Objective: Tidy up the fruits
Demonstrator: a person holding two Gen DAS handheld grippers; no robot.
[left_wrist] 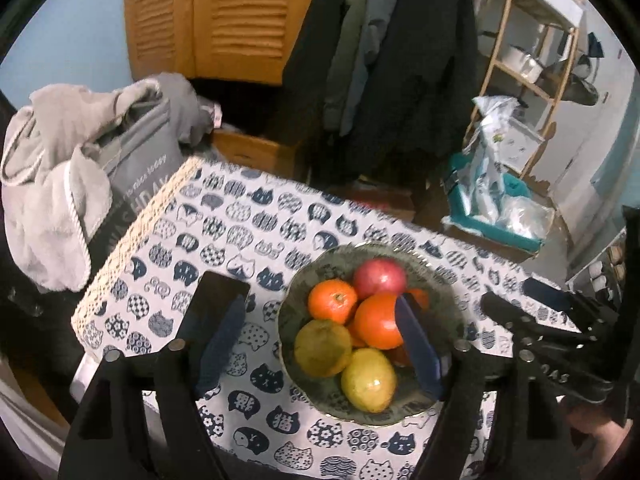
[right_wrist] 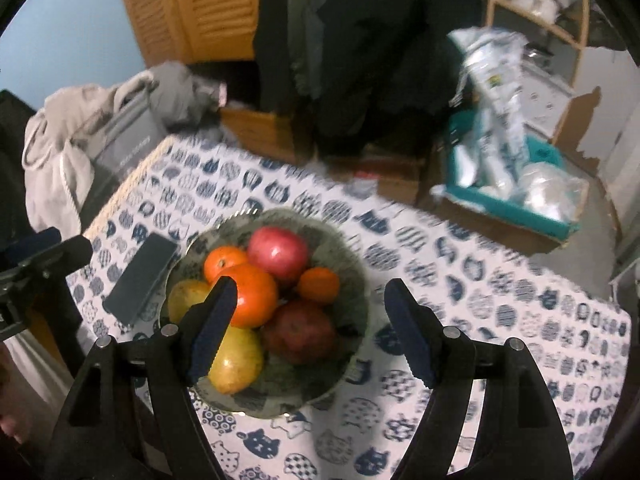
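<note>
A greenish scalloped plate (left_wrist: 312,280) (right_wrist: 348,280) on the cat-print tablecloth holds several fruits. I see a red apple (left_wrist: 379,277) (right_wrist: 278,254), a large orange (left_wrist: 374,322) (right_wrist: 254,300), a small mandarin (left_wrist: 332,300) (right_wrist: 224,262), another mandarin (right_wrist: 318,285), two yellow-green lemons (left_wrist: 368,380) (right_wrist: 236,360) and a dark red fruit (right_wrist: 300,332). My left gripper (left_wrist: 320,340) is open and empty, above the plate's left half. My right gripper (right_wrist: 308,324) is open and empty, hovering over the plate. The right gripper also shows in the left wrist view (left_wrist: 540,320).
A dark phone (left_wrist: 216,304) (right_wrist: 140,280) lies on the cloth left of the plate. A grey laundry bag with towels (left_wrist: 80,168) stands past the table's left edge. A teal box of plastic bags (left_wrist: 496,208) and a wooden shelf (left_wrist: 532,60) stand behind.
</note>
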